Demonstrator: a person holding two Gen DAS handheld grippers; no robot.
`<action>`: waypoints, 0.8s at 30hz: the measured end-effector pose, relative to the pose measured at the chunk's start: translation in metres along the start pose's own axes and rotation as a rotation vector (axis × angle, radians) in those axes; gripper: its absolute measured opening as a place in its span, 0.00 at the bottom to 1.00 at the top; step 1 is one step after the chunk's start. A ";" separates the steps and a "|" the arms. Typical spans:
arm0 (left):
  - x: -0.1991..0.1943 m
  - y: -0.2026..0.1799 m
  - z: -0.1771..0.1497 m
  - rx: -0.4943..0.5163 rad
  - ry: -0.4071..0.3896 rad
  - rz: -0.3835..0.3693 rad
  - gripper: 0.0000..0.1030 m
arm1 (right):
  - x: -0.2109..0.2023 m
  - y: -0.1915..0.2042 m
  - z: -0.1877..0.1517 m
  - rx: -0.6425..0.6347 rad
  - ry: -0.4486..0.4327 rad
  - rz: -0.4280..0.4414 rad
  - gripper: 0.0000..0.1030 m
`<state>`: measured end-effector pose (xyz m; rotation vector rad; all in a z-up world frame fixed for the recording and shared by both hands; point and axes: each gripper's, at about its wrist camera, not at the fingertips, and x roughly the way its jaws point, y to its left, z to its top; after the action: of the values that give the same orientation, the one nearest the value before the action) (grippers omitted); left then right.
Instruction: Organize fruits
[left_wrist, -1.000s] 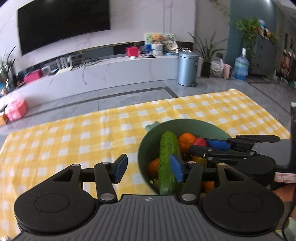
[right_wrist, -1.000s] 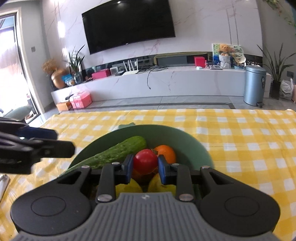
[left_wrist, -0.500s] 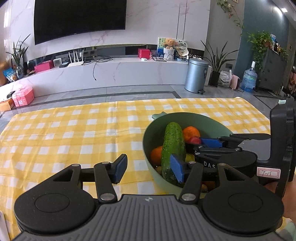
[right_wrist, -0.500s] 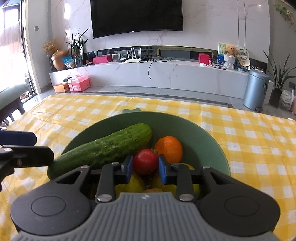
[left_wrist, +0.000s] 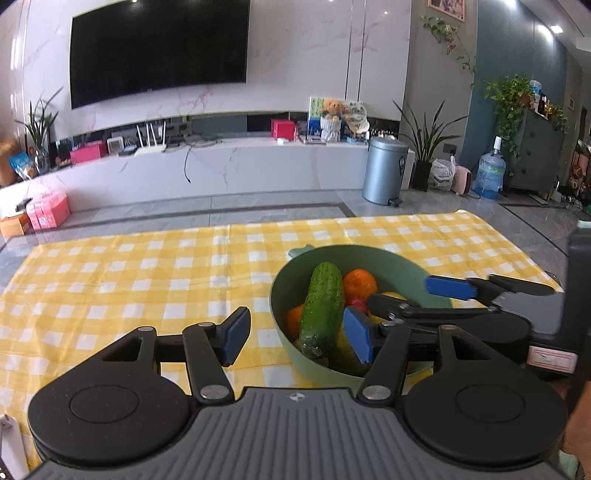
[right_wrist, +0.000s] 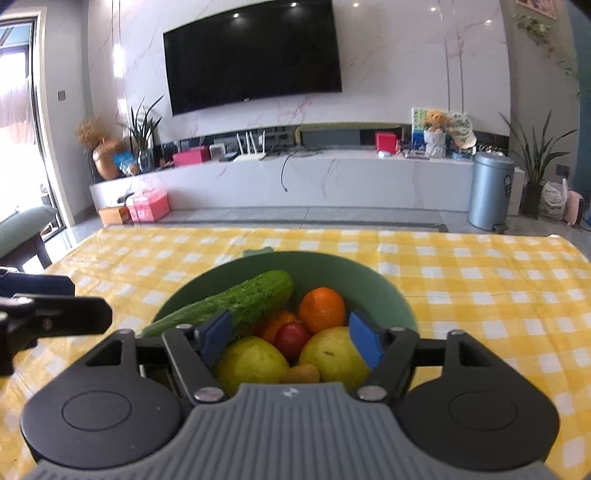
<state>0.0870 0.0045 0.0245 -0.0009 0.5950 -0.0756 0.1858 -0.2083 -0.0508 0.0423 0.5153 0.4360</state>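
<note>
**Now the tomato is down, both grippers free**

So you have just let go: your right gripper (right_wrist: 290, 341) has just been opening, and the tomato (right_wrist: 291, 339) it was clamped on a moment ago now sits loose among the fruit in the bowl (right_wrist: 380, 280), with the pads clear of it on either side. That reads as one more piece delivered. It rests between two yellow fruits, in front of an orange (right_wrist: 322, 309), with the cucumber (right_wrist: 236, 304) leaning on the rim to the left. Your left gripper (left_wrist: 297, 334) has also just been opening, with nothing gripped; it hangs at the bowl's near-left edge, over the cloth (left_wrist: 147, 273). Both tools point forward and down, side by side, the right one reaching over the bowl from its right
</note>
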 end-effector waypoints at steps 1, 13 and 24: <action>-0.005 -0.001 0.000 0.001 -0.012 0.001 0.67 | -0.008 0.000 0.000 0.000 -0.012 -0.003 0.74; -0.053 -0.017 -0.018 0.036 -0.107 0.067 0.75 | -0.109 0.007 -0.026 0.071 -0.085 -0.061 0.83; -0.088 -0.037 -0.045 0.091 -0.188 0.163 0.86 | -0.196 0.028 -0.035 0.077 -0.163 -0.108 0.96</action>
<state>-0.0135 -0.0247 0.0377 0.1269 0.4015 0.0554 0.0045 -0.2661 0.0142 0.1226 0.3721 0.3037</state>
